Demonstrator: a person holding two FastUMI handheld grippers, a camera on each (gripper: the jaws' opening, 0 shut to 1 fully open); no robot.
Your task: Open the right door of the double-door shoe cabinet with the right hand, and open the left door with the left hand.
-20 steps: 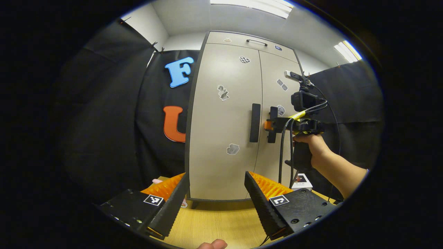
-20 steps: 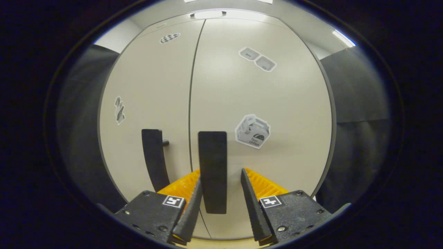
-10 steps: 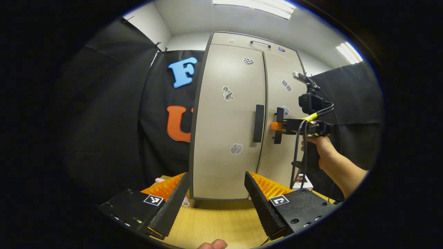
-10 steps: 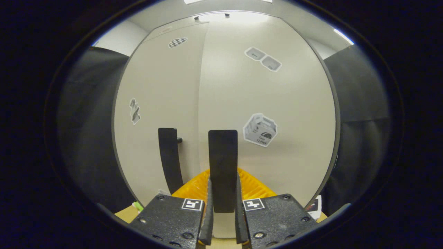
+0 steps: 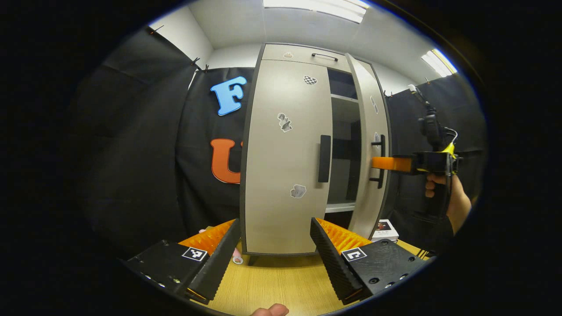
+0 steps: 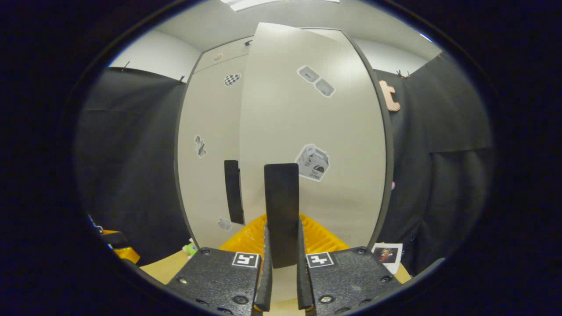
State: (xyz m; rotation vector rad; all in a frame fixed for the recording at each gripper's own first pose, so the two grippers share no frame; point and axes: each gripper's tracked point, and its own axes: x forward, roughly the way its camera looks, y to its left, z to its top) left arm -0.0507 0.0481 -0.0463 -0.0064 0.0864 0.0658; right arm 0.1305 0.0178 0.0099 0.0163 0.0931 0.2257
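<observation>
A small box sits beside the cabinet; my right gripper is clamped on the right door's handle, door ajar, left gripper jaws apart.

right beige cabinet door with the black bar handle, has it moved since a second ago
Yes. The right beige cabinet door has swung outward from the closed left door, exposing shelves, its black bar handle clamped by the right gripper.

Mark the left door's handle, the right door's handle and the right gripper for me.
left door handle [image 5: 324,158], left gripper view, mid-bar.
right door handle [image 6: 282,210], right gripper view, bar above the fingers.
right gripper [image 6: 282,281], right gripper view, between fingertips.
</observation>
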